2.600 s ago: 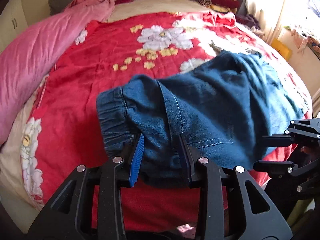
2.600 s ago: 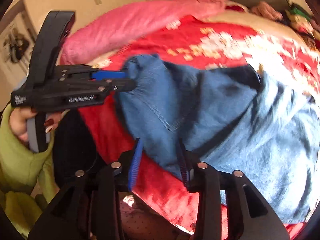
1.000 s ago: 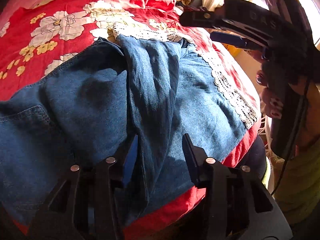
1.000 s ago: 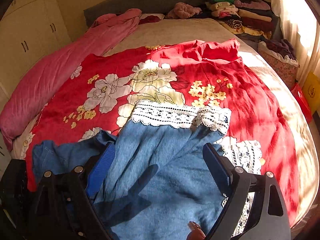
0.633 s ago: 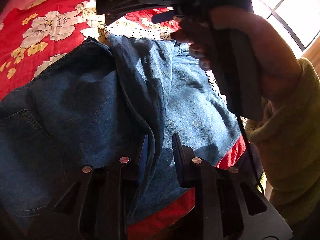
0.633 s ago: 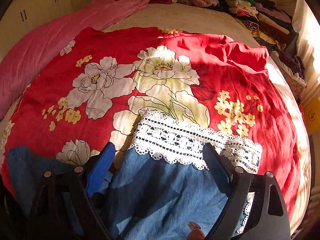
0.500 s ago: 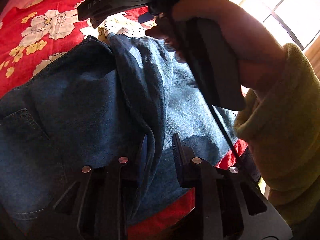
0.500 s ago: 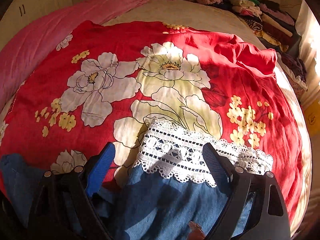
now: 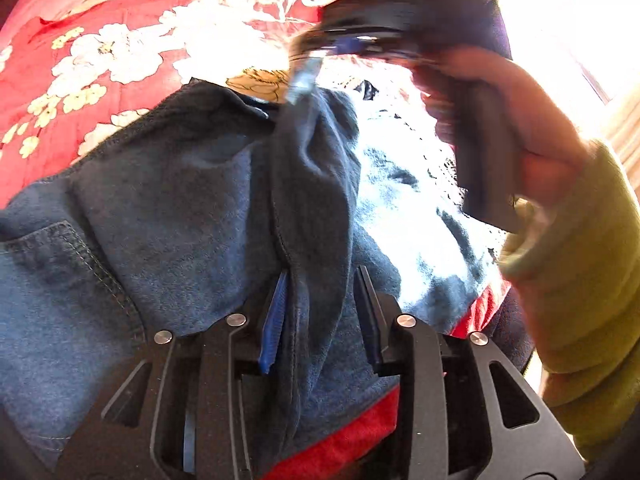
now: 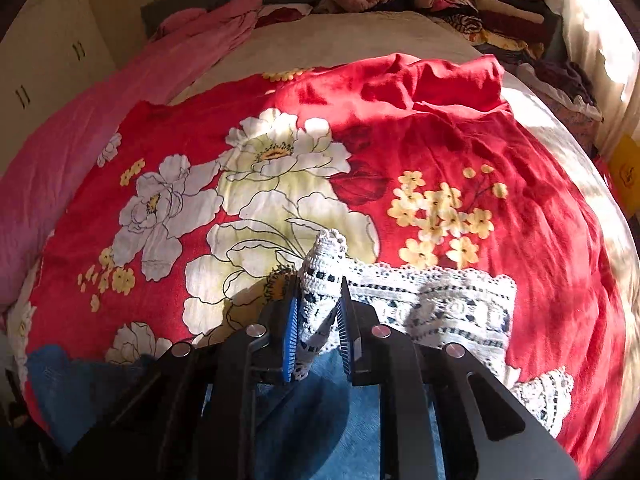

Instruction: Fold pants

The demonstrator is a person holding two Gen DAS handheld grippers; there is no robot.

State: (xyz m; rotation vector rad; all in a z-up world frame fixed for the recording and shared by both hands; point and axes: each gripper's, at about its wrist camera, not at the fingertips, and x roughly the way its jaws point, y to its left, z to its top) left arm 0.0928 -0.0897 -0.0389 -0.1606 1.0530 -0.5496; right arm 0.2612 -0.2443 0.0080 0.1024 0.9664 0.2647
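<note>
Right claw (image 10: 317, 322) now closing on lace hem (image 10: 320, 276)

Right gripper (image 9: 316, 60): motion-blurred in left wrist view. Hand (image 9: 520, 120): blurred. Pants (image 9: 160, 208): cut off at left edge; far leg washed out by sunlight. Clothes pile (image 10: 480, 4): items indistinct.

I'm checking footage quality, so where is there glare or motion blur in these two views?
Left wrist view: sunlight blows out the denim pants and window corner, and the right hand-held gripper is smeared by motion. Right wrist view: mostly sharp, sunlit bedspread, slight blur at the right edge.
</note>
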